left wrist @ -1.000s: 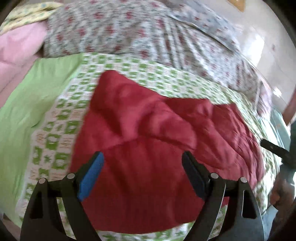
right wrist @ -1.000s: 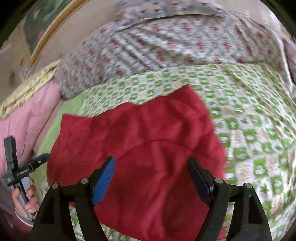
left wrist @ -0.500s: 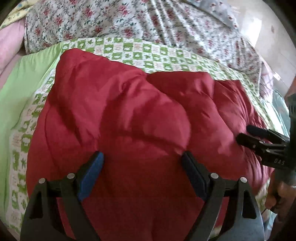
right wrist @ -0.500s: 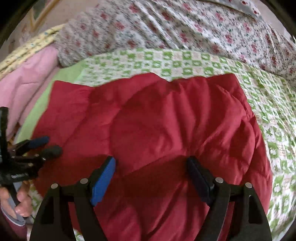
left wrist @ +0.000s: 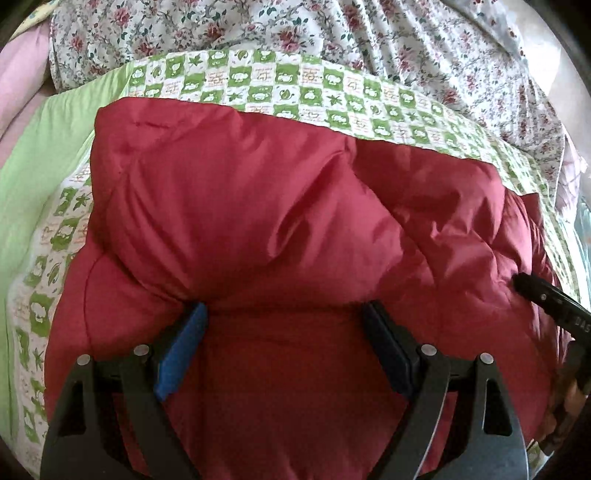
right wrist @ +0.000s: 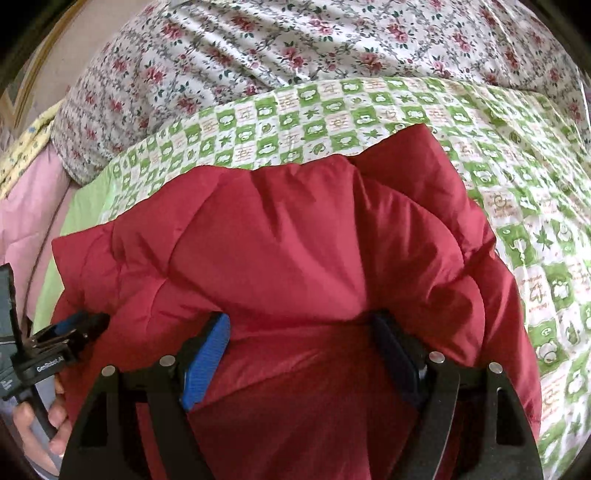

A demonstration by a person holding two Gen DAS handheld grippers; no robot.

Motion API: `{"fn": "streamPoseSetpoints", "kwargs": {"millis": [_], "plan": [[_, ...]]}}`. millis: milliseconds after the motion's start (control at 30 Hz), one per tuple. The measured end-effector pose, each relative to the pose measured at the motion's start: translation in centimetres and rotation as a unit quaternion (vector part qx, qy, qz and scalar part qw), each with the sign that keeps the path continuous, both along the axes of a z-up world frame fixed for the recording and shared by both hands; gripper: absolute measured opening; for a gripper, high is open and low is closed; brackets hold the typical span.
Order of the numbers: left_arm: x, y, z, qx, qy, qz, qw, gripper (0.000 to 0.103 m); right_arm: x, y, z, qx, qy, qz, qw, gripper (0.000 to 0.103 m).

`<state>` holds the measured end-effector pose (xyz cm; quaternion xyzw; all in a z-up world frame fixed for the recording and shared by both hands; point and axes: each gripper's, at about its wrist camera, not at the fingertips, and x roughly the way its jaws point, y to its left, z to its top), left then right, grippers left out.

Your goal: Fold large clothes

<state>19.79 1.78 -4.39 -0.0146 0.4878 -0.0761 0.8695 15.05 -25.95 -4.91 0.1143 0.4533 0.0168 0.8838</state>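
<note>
One puffy red garment (left wrist: 280, 229), quilted and thick, is lying spread on the green checked sheet (left wrist: 332, 99), filling the near and middle part of the bed, with the floral quilt (left wrist: 332, 33) bunched beyond it at the far side. Two grippers are working over it. The left gripper (left wrist: 284, 328) is hovering with its jaws spread wide, its tips at or just above a raised fold, pinching nothing. The right gripper (right wrist: 303, 332) is likewise standing wide open over the padding, gripping nothing; whether the pads are touching the fabric I cannot tell. To do the step well, both should probably be biting the near hem at matching spots, through every layer, since slippery padding is likely slipping from a shallow pinch. One pink blanket (right wrist: 33, 206) is lying at the far left.
</note>
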Motion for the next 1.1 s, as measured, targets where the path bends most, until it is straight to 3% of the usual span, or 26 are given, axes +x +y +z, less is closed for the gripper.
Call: {"fn": "streamPoseSetpoints", "kwargs": {"millis": [133,200,300,533,633,800,1100], "plan": [[0.1,0.3,0.7,-0.012,0.004,-0.002,0.9999,0.087,0.2,-0.1,-0.1,0.002,0.0,0.0,1.0,0.081],[-0.4,1.3,1.9,-0.037,-0.009,0.0,0.9993,0.087,0.2,-0.3,-0.2,0.01,-0.003,0.0,1.0,0.081],[0.7,2.8,2.8,-0.039,-0.02,0.025,0.9987,0.087,0.1,-0.4,-0.2,0.014,-0.005,0.0,1.0,0.081],[7.4,5.1,-0.7,-0.052,0.068,0.072,0.9938,0.087,0.1,-0.5,-0.3,0.024,-0.008,-0.003,1.0,0.081],[7.7,4.8,-1.0,-0.043,0.071,0.074,0.9938,0.088,0.1,-0.6,-0.4,0.027,-0.009,-0.004,1.0,0.081],[4.5,5.2,1.1,-0.056,0.043,0.063,0.9955,0.087,0.1,-0.5,-0.4,0.028,-0.012,-0.003,1.0,0.081],[-7.9,5.2,4.6,-0.083,-0.027,-0.005,0.9962,0.087,-0.3,-0.6,-0.2,0.035,-0.022,-0.004,0.999,0.081]]}}
